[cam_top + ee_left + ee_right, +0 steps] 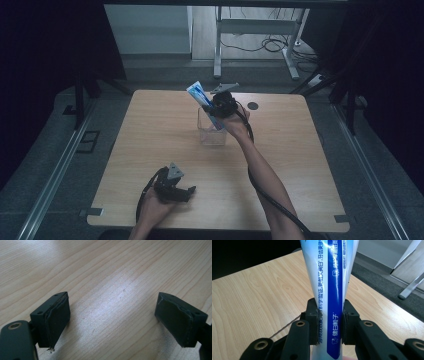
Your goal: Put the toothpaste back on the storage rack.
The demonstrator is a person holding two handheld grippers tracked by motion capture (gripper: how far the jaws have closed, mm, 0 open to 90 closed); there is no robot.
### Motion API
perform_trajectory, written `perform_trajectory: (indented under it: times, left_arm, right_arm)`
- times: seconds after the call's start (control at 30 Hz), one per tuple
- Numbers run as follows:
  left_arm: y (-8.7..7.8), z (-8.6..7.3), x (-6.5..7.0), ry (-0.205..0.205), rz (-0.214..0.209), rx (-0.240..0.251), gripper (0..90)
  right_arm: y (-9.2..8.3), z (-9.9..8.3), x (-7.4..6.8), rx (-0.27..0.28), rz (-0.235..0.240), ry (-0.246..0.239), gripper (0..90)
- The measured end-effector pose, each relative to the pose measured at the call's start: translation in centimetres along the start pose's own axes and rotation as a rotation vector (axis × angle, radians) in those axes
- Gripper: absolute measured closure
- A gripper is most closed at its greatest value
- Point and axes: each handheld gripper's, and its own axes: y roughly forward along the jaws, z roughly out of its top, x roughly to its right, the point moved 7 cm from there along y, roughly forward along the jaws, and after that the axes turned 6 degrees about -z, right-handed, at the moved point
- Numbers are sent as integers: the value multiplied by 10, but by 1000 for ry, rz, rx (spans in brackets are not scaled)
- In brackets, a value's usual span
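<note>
The right gripper is clamped on a blue-and-white plastic toothpaste tube — in the right gripper view both black pads press the tube's sides, with the blue stripe and its printed characters running up between them. In the high view this gripper holds the tube tilted, its upper end leaning toward the far left, its lower end down at a clear, square-sided plastic container that stands near the middle of the light wooden table. The tube's lower end appears to sit inside the container's mouth, though the dim high view does not make plain how deep it reaches or whether it touches the walls. The person's right forearm comes in from the near edge, and the gripper's black cable trails back along it.

The left gripper is released — its two jaws stand wide apart with bare wood grain between them. In the high view it lies low at the near side of the table, in the person's left hand, well apart from the container and the tube.

A small dark round disc sits on the table beyond the right gripper.
</note>
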Motion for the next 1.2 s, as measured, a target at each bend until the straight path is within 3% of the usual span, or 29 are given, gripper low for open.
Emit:
perform_trajectory:
  times: [0.67,1.2]
  left_arm:
    - [0,0,0,-1,1,1,131]
    - [0,0,0,-2,1,1,131]
  right_arm:
    - [12,-24,-6,-49,10,-25,712]
    - [11,-30,-7,-71,36,-27,694]
